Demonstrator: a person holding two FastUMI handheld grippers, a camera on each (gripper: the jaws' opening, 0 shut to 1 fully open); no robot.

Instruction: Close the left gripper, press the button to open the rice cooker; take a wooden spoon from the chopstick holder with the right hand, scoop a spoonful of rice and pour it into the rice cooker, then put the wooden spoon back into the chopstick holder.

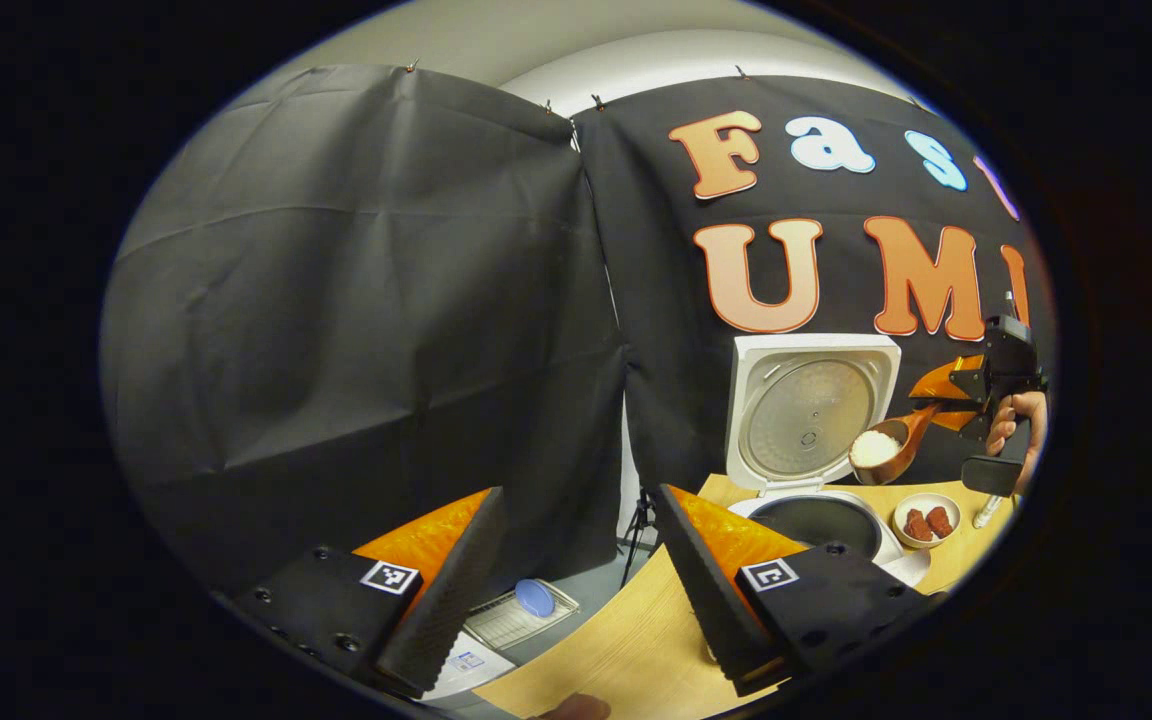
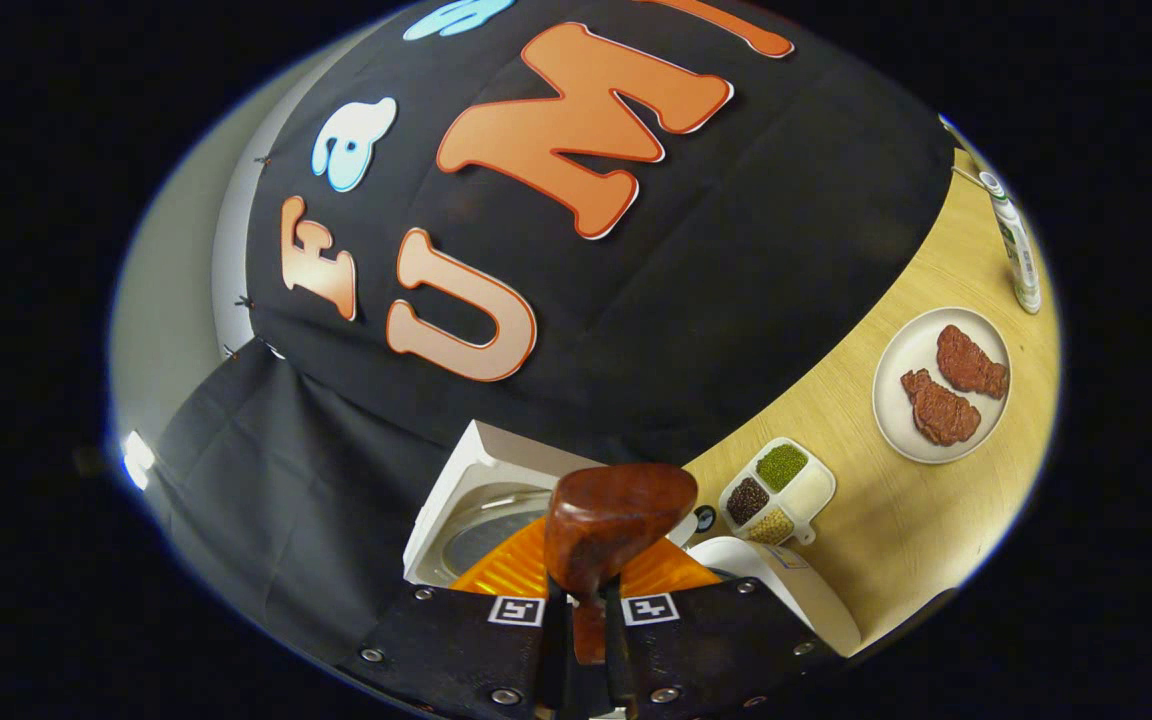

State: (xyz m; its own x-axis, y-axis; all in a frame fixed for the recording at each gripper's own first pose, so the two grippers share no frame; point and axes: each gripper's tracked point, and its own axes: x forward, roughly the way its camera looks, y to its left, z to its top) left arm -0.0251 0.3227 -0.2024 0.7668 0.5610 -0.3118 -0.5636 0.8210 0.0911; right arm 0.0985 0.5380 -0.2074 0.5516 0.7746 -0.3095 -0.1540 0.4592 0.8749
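In the left gripper view, the left gripper (image 1: 576,580) hangs with its fingers spread wide and empty over the table edge (image 1: 626,640). Across the table, the right gripper (image 1: 946,395), in a hand (image 1: 1021,430), holds a wooden spoon (image 1: 891,445) heaped with rice (image 1: 874,447) above the open rice cooker (image 1: 816,440).

In the right gripper view, the fingers pinch the spoon's handle (image 2: 588,625); the bowl's underside hides the rice and most of the cooker.

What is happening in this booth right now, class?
A person holds a gripper in each hand. The right gripper is shut on the wooden spoon, which carries a heap of rice above the rice cooker. The cooker's lid stands open. The left gripper is open, holding nothing, off to the side.
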